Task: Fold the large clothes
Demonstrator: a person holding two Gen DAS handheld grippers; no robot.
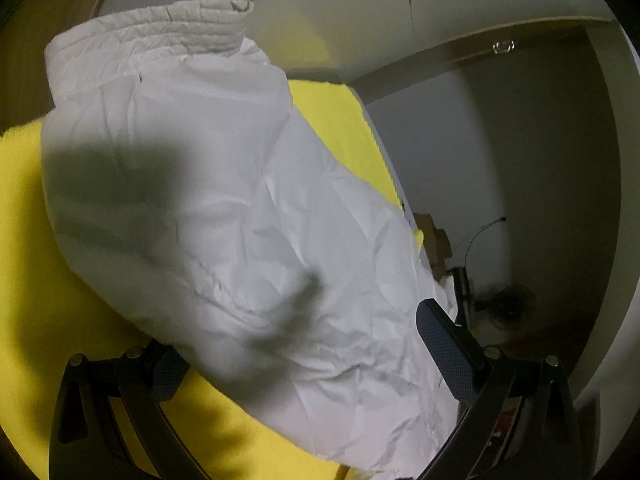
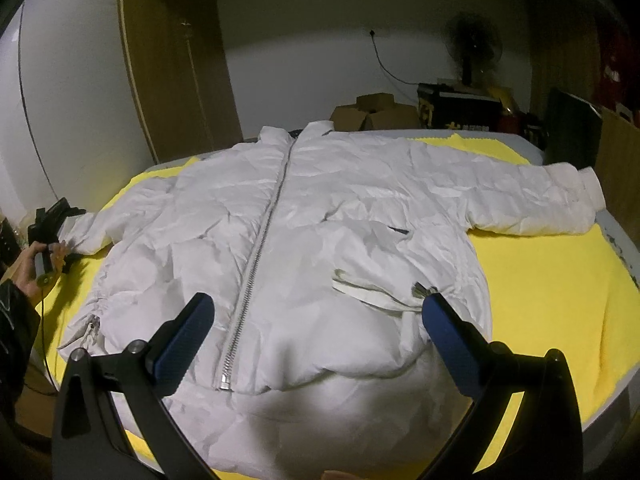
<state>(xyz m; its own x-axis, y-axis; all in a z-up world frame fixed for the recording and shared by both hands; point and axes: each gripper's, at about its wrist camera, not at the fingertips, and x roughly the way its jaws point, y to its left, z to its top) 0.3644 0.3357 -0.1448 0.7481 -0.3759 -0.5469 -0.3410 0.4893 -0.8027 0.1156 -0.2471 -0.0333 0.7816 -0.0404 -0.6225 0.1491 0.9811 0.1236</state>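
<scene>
A white puffer jacket (image 2: 320,208) lies front up on a yellow cloth (image 2: 552,288), zipped, with both sleeves spread out. My right gripper (image 2: 318,300) hovers open over the hem, its fingers either side of the zipper's lower end. In the left wrist view one sleeve (image 1: 224,200) runs away from me, with its ribbed cuff (image 1: 180,28) at the far end. My left gripper (image 1: 298,332) stands open and wide, and the sleeve lies between its fingers. In the right wrist view a hand holds the left gripper (image 2: 52,220) by the far-left sleeve end.
The yellow cloth (image 1: 24,240) covers a bed-like surface whose edge falls away on the right. Cardboard boxes (image 2: 372,114), a black crate (image 2: 460,108) and a standing fan (image 2: 474,46) stand behind it. A wooden wardrobe (image 2: 176,60) rises at the back left.
</scene>
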